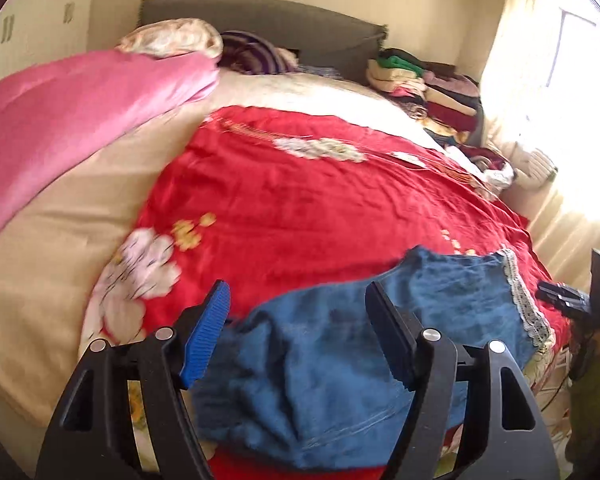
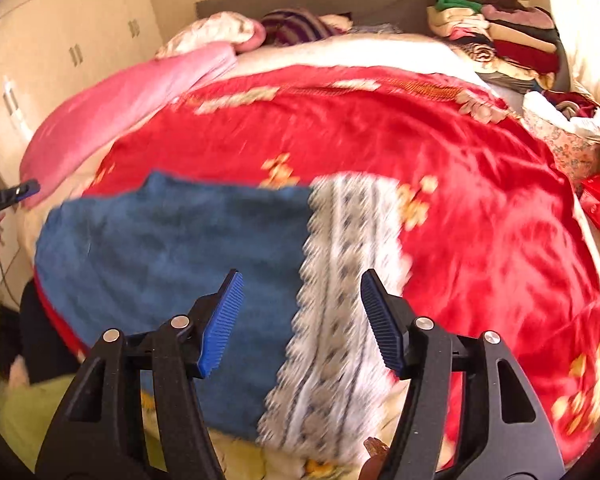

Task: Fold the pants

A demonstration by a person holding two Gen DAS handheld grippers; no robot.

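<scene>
Blue denim pants (image 1: 320, 364) with a white lace cuff (image 1: 528, 304) lie on the red floral bedspread (image 1: 320, 200) at the near edge of the bed. My left gripper (image 1: 298, 320) is open above the pants, holding nothing. In the right wrist view the pants (image 2: 168, 264) lie flat with the patterned white lace band (image 2: 340, 312) on their right. My right gripper (image 2: 302, 316) is open and empty, hovering over the seam between denim and lace. The other gripper shows at the frame edges (image 1: 580, 304) (image 2: 8, 196).
A pink quilt (image 1: 72, 128) lies along the bed's left side. Stacks of folded clothes (image 1: 432, 88) sit at the far right by the grey headboard (image 1: 268, 20). A floral bag (image 2: 564, 136) and a bright window (image 1: 572, 60) are on the right. Cupboards (image 2: 60, 52) stand left.
</scene>
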